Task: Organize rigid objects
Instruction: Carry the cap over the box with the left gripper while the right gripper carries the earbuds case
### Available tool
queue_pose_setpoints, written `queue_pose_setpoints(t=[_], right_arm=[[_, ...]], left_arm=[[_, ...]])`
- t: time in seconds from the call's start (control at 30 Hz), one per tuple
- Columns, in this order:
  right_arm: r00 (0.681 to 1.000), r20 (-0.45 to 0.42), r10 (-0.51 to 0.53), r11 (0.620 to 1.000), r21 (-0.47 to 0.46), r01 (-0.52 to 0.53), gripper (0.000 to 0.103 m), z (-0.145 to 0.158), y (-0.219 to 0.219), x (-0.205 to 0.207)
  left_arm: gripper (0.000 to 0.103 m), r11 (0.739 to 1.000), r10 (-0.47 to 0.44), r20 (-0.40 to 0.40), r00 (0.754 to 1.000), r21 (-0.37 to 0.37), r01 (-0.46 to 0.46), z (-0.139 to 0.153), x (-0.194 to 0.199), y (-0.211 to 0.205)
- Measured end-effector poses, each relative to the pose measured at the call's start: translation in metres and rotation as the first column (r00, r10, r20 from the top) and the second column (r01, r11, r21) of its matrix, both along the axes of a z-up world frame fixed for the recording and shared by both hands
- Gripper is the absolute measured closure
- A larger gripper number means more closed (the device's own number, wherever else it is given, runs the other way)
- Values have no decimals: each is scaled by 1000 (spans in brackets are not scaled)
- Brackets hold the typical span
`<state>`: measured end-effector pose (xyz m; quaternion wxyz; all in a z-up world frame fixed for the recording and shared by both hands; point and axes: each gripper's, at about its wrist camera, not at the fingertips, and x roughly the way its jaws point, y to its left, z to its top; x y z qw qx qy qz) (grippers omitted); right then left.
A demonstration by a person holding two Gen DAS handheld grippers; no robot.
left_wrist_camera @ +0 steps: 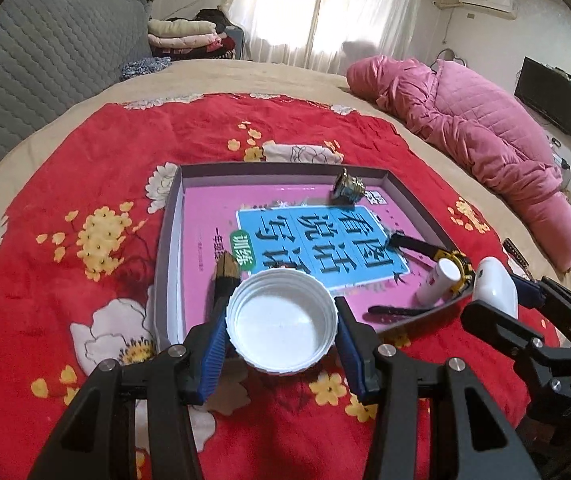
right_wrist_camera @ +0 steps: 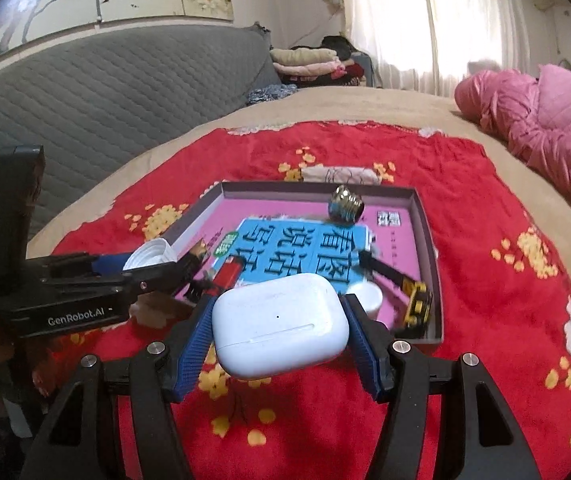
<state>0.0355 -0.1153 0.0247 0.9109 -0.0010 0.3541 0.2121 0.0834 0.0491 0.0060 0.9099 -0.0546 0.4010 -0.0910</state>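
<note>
Both wrist cameras looked forward and steeply down, close above the near edge of the shallow tray (left_wrist_camera: 173, 216) on the bed. The left view sat nearer its left corner; both shared the tray (right_wrist_camera: 429, 240).

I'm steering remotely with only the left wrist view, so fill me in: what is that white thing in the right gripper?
Observer: The right gripper is shut on a white earbud case, hinge seam facing the camera.
Operator: Anything hidden behind my white cap?
Observer: Yes, a small red object lies in the box by its near left corner.
Operator: Is the white tube lying flat?
Observer: It looks like it; the white tube's round end faces this way, beside the yellow toy excavator.
</note>
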Motion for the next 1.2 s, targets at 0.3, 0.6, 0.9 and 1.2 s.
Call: queue_pose_setpoints(t=[0.3, 0.6, 0.9, 1.2], right_arm=[[999, -9, -47, 999, -5, 47, 39, -3, 5, 17], [997, -15, -69, 997, -27, 69, 39, -7, 12, 33], [998, -6, -69, 996, -53, 68, 39, -11, 24, 47], [997, -24, -67, 995, -82, 64, 39, -18, 27, 55]], left_arm=[[53, 1000, 2, -1, 1000, 25, -2, -5, 13, 7], [53, 1000, -6, -20, 1000, 22, 6, -12, 22, 9], [53, 1000, -13, -43, 999, 18, 14, -20, 27, 11], [53, 999, -33, -48, 998, 3, 33, -25, 29, 9]])
